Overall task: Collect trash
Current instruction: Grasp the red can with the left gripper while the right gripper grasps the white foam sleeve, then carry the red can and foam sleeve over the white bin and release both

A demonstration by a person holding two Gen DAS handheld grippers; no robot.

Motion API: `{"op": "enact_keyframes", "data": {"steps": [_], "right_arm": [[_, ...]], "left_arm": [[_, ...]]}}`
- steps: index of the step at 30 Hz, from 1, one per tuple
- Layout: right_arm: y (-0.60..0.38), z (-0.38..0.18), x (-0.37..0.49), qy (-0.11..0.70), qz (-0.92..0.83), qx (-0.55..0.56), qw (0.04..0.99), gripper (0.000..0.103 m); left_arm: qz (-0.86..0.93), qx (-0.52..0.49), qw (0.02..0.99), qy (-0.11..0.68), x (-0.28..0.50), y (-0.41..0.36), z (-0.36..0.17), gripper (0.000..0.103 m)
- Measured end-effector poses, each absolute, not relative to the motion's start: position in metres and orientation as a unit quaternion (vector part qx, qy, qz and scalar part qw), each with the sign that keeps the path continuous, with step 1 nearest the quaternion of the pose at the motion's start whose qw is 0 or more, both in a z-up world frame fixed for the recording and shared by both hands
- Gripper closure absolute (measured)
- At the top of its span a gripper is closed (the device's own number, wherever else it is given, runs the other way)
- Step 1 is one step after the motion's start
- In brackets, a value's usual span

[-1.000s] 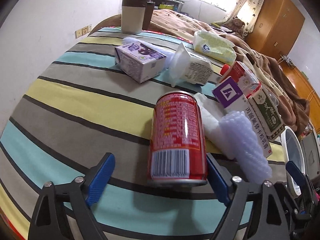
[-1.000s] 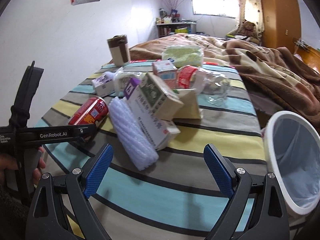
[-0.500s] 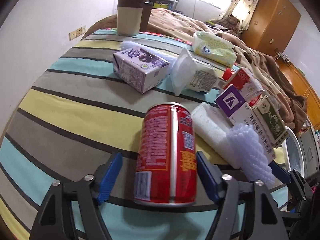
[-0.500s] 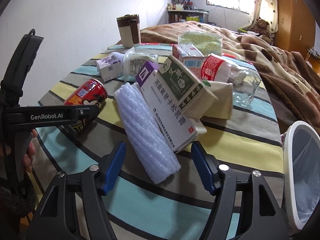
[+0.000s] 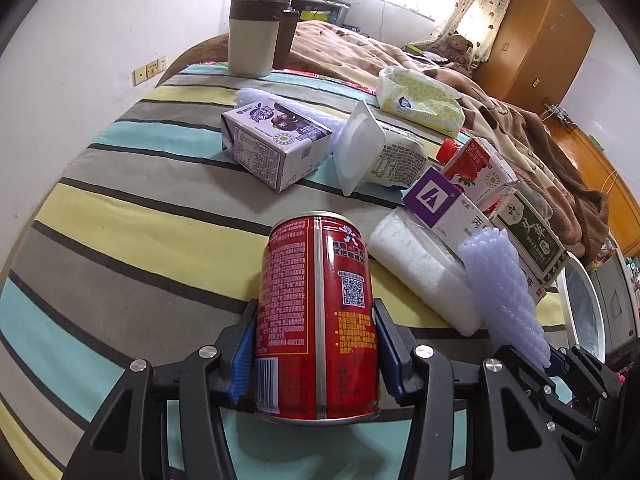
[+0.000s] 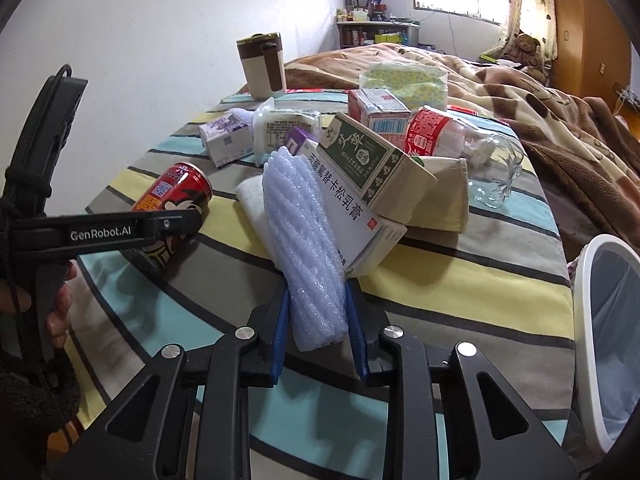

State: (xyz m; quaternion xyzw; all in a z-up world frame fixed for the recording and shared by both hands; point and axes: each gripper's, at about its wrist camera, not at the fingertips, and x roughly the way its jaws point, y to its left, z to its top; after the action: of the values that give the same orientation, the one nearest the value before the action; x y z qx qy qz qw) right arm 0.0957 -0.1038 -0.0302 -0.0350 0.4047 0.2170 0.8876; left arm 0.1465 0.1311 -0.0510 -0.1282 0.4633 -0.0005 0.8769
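The left claw (image 5: 316, 344) clenches the red can (image 5: 316, 312); at its 3 o'clock, the right claw (image 6: 318, 322) grips the bubble-wrap roll (image 6: 306, 248).

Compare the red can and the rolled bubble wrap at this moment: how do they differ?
The red can is rigid printed metal; the bubble wrap roll is soft, translucent pale blue. The can lies alone on the striped cover; the roll leans against the white medicine box. Shared: each is clamped, the can in the left gripper, the roll in the right gripper.

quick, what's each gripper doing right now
left gripper: closed on the red can.
right gripper: closed on the bubble wrap roll.
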Motion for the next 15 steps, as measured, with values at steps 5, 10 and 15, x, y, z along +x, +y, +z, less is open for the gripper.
{"op": "enact_keyframes", "data": {"steps": [5, 10, 15], "right_arm": [[-0.110, -0.026, 0.092, 0.396, 0.223, -0.018, 0.890, 0.077], [-0.117, -0.020, 0.086, 0.389, 0.232, 0.004, 0.891, 0.078], [-0.128, -0.009, 0.075, 0.371, 0.233, 0.019, 0.899, 0.078]], "left_arm": [[-0.001, -0.135, 0.878, 0.459, 0.136, 0.132, -0.050, 0.051], [-0.003, -0.131, 0.886, 0.445, 0.122, 0.126, -0.039, 0.051], [-0.019, -0.127, 0.895, 0.426, 0.108, 0.114, -0.022, 0.051]]}}
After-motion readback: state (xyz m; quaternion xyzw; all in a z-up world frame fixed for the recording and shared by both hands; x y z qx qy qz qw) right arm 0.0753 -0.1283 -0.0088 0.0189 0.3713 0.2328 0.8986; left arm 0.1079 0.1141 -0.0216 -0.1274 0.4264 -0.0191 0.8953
